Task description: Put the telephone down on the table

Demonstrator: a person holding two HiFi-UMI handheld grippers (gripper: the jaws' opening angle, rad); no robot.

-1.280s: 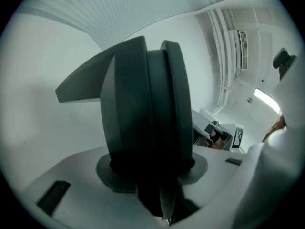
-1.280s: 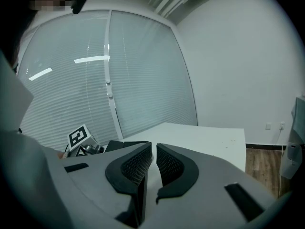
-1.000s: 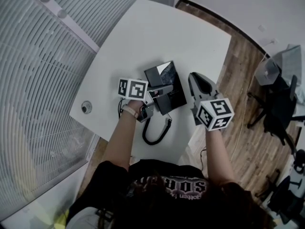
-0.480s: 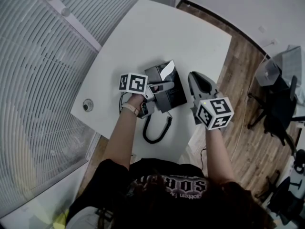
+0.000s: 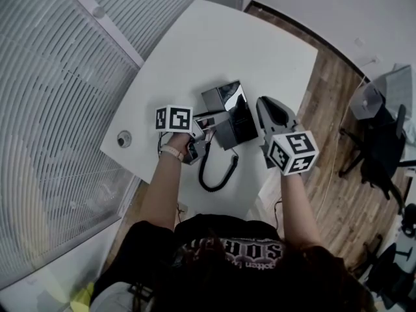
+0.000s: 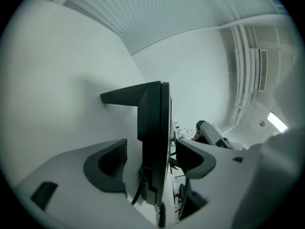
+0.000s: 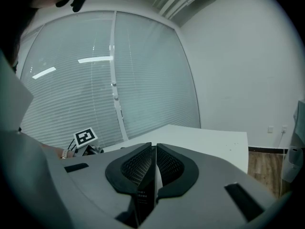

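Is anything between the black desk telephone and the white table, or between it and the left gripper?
Nothing visible does. The black desk telephone seems to lie on the white table already, its black coiled cord beside it. The left gripper has its jaws opening, with the telephone's edge between them.

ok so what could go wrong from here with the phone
The left tool is opening its jaws, but the black desk telephone is between them; pulling back crooked could drag it across the white table. Its black coiled cord loops beside that tool, near the table's edge, and might snag.
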